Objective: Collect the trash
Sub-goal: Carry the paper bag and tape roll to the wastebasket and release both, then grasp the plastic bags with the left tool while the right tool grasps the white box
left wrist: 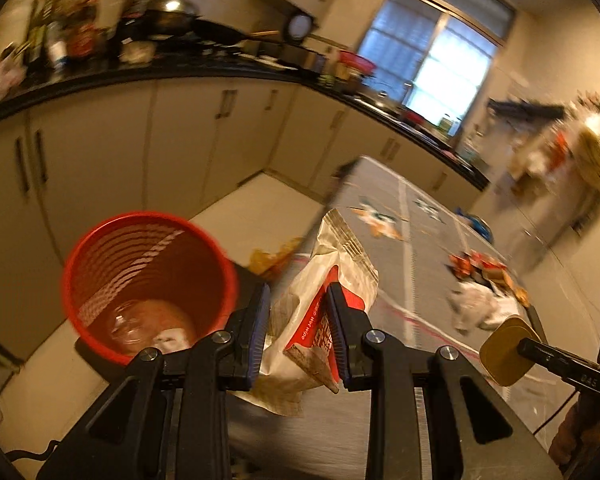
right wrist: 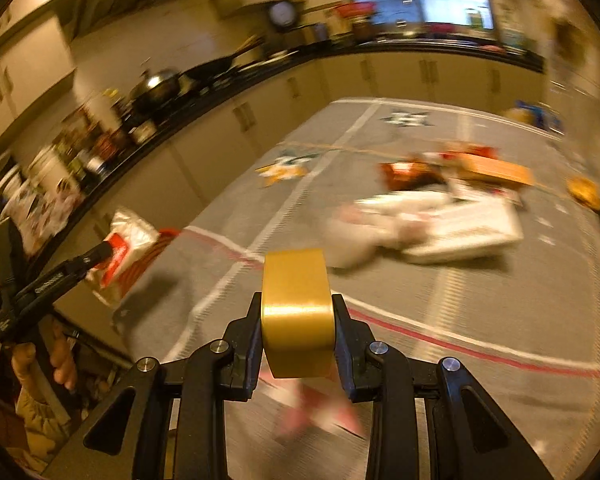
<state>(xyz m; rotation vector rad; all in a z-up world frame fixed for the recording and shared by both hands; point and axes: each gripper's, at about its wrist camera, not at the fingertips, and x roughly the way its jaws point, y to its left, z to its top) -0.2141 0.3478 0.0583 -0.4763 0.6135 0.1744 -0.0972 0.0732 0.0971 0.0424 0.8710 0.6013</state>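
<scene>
Crinkled white-and-red wipes packet (left wrist: 320,304), creased and torn-edged, sits clamped in the left gripper (left wrist: 300,332) fingers, with the red bin (left wrist: 148,284) at nine o'clock. Right gripper (right wrist: 298,340) fingers squeeze a glossy gold tape roll (right wrist: 296,312) above the grey tabletop (right wrist: 480,312).

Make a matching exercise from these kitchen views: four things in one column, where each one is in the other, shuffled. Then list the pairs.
Things:
1. silver wet wipe packet
2. gold tape roll
3. red bin
4. pile of wrappers

Places:
A. on the floor beside the table
B. clamped in the right gripper
C. lying on the grey tablecloth
D. clamped in the left gripper

Pairs: 1-D, 2-B, 3-A, 4-C
</scene>
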